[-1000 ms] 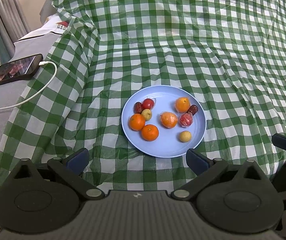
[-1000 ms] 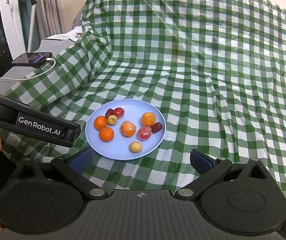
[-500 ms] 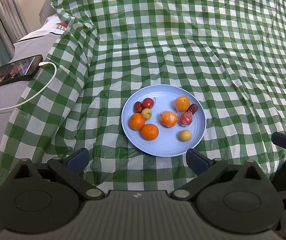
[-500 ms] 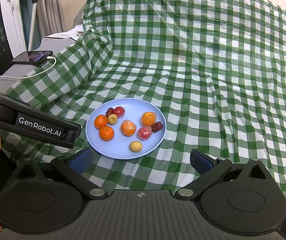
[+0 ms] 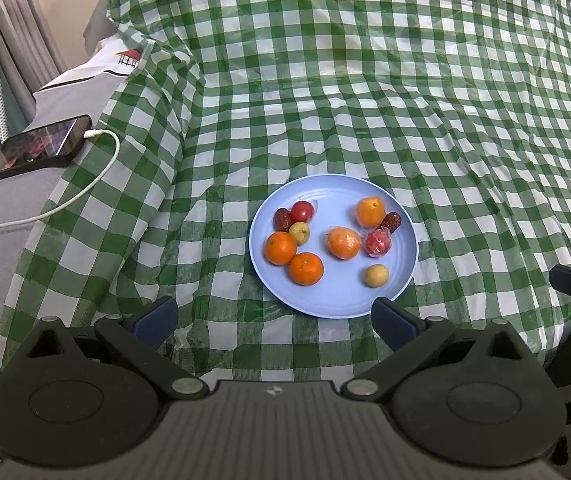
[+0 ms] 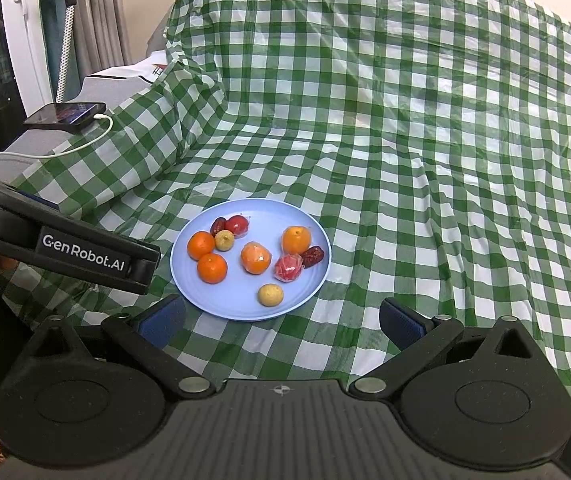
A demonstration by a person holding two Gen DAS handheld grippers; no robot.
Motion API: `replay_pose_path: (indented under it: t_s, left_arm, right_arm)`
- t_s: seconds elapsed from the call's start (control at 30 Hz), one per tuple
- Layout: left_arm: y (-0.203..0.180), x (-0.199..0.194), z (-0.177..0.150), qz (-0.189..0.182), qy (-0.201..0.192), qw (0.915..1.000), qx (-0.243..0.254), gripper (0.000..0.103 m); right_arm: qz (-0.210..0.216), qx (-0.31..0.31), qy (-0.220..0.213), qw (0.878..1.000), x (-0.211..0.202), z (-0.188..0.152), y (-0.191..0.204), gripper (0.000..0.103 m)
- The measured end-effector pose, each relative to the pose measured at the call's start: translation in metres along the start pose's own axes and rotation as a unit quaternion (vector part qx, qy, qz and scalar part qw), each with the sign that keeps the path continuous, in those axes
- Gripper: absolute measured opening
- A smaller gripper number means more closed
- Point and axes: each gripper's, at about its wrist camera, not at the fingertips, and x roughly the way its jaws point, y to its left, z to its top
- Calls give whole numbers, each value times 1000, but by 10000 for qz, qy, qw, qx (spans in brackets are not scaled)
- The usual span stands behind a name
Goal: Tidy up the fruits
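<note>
A light blue plate [image 5: 333,300] lies on the green checked cloth and also shows in the right wrist view [image 6: 245,308]. On it lie several small fruits: two bare oranges [image 5: 280,248], wrapped oranges [image 5: 343,243], a red fruit [image 5: 301,212], a wrapped pink fruit [image 5: 377,243], dark dates [image 5: 390,221] and small yellow fruits [image 5: 376,275]. My left gripper [image 5: 275,318] is open and empty, just short of the plate's near rim. My right gripper [image 6: 281,320] is open and empty, near the plate's near right rim.
A phone [image 5: 39,147] on a white charging cable [image 5: 85,192] lies on the grey surface at the left. The checked cloth [image 5: 405,100] rises in folds behind the plate. The left gripper's body [image 6: 65,252] crosses the left of the right wrist view.
Both grippers have crept slightly closer to the plate. Nothing was picked up and the fruits have not moved.
</note>
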Motion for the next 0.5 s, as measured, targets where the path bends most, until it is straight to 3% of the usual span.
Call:
replay_pose_path:
  t_s: [0.5]
  left_arm:
    - [1, 1, -1, 25, 21, 10000, 13, 103]
  right_arm:
    - [5, -6, 2, 10000, 0, 0, -1, 102]
